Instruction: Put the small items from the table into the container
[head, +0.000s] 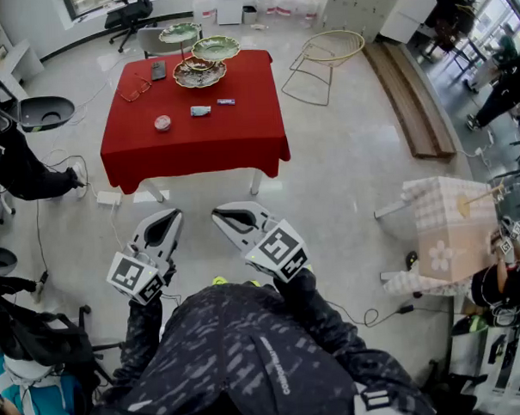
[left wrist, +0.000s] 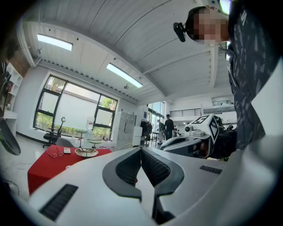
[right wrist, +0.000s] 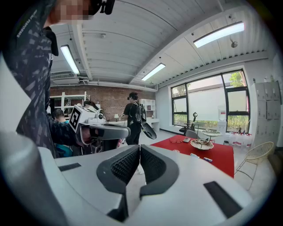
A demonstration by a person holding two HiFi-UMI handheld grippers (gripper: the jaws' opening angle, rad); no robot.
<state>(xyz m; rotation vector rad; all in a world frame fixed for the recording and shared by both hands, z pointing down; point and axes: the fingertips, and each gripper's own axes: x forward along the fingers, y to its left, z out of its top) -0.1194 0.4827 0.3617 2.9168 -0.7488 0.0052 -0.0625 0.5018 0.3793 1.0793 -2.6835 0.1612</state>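
A red-clothed table [head: 197,136] stands ahead of me across bare floor. On it is a tiered stand of green and gold dishes [head: 199,59]. In front of the stand lie a round pinkish item [head: 162,122], a blue-white packet [head: 201,111] and a small stick-like item [head: 226,101]. A phone [head: 158,70] and glasses [head: 135,91] lie at the table's left. My left gripper [head: 167,217] and right gripper [head: 222,216] are held side by side in front of my chest, well short of the table. Both are shut with nothing between their pads.
A wire chair [head: 327,57] and a long wooden bench [head: 410,93] stand right of the table. A checked-cloth table [head: 446,229] is at my right. A person in dark clothes [head: 17,166] and cables [head: 51,246] are at the left.
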